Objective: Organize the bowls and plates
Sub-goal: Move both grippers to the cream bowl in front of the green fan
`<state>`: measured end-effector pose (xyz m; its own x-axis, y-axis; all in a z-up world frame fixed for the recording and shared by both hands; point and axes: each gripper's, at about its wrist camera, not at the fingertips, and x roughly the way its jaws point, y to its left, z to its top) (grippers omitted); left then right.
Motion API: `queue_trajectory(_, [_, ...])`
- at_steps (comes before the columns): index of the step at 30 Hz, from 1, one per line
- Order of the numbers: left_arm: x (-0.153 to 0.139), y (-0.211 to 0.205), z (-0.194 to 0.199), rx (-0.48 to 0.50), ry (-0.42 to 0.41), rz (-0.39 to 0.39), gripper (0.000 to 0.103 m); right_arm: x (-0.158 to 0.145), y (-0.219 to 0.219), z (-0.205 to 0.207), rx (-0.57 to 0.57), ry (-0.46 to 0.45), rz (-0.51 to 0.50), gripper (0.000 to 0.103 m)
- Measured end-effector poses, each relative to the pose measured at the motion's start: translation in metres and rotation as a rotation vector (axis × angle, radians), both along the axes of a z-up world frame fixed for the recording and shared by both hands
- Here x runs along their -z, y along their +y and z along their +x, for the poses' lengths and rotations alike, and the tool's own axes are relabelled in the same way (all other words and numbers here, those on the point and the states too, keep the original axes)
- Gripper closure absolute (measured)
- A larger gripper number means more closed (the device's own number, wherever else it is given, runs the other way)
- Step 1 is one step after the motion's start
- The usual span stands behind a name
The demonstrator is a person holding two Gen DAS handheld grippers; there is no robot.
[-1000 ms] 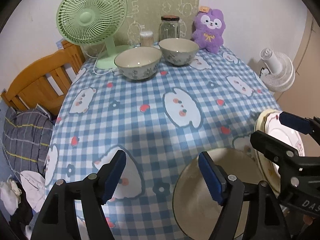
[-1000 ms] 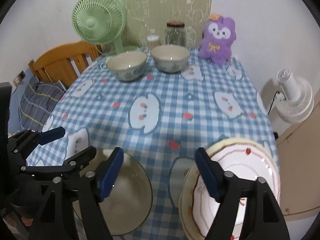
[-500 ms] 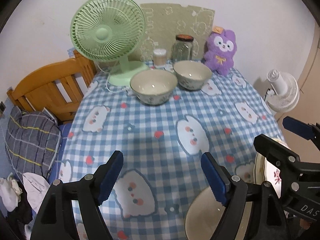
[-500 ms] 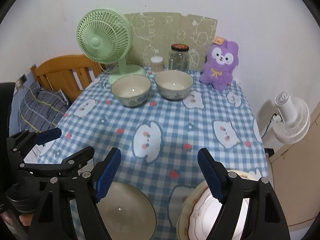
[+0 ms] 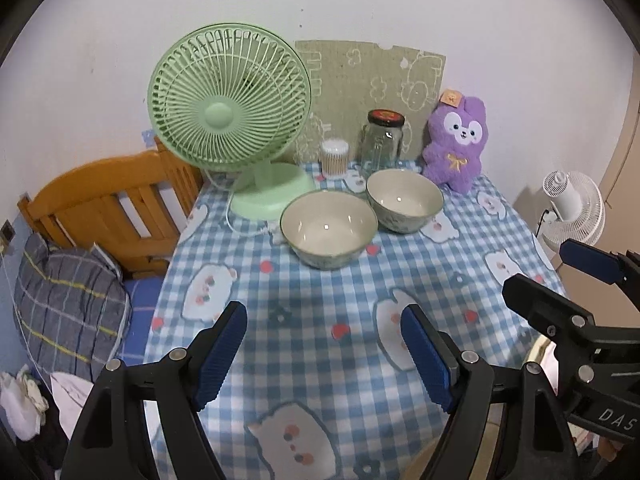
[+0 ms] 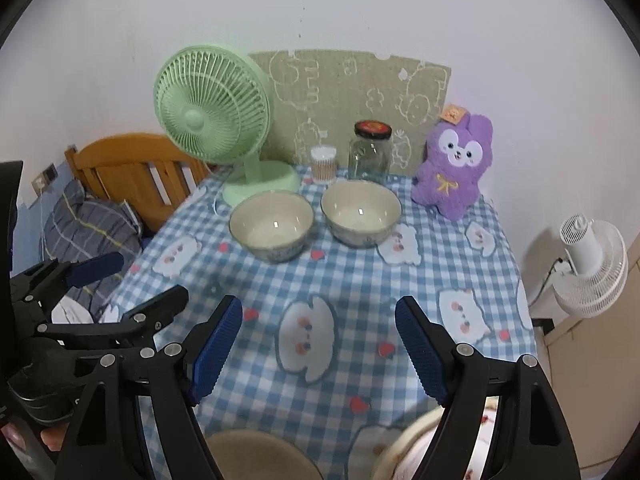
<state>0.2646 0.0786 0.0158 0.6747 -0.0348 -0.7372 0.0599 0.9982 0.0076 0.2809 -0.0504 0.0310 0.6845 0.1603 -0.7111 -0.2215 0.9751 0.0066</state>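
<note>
Left wrist view showed the left gripper (image 5: 323,354) spread wide, empty, above the blue checked tablecloth (image 5: 320,320); the right gripper (image 6: 318,350) gaped likewise. Two cream ceramic bowls (image 6: 271,226) sat side by side far off, before a green table fan (image 6: 212,116); a pale plate (image 6: 404,452) lay near right.
</note>
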Motion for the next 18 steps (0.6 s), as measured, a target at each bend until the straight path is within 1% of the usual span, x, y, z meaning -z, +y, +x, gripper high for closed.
queue_trajectory(6, [-0.001, 0.010, 0.023, -0.030, -0.009, -0.005, 0.023, 0.003, 0.008, 0.024, -0.015, 0.002, 0.018, 0.022])
queue_trajectory(10, [0.003, 0.015, 0.041, -0.039, 0.001, -0.006, 0.023, 0.008, 0.012, 0.043, -0.015, 0.011, 0.034, 0.022])
queue_trajectory(12, [0.004, 0.016, 0.048, -0.042, -0.013, 0.007, 0.028, 0.011, 0.015, 0.051, -0.013, 0.006, 0.031, 0.022])
queue_trajectory(14, [0.007, 0.015, 0.055, -0.036, -0.021, 0.023, 0.030, 0.012, 0.018, 0.058, -0.014, -0.003, 0.023, 0.022])
queue_trajectory(16, [0.010, 0.017, 0.063, -0.034, -0.013, 0.022, 0.032, 0.014, 0.021, 0.065, -0.010, -0.019, 0.011, 0.022])
queue_trajectory(18, [0.013, 0.020, 0.073, -0.037, -0.004, 0.013, 0.033, 0.015, 0.023, 0.074, -0.008, -0.016, 0.018, 0.022])
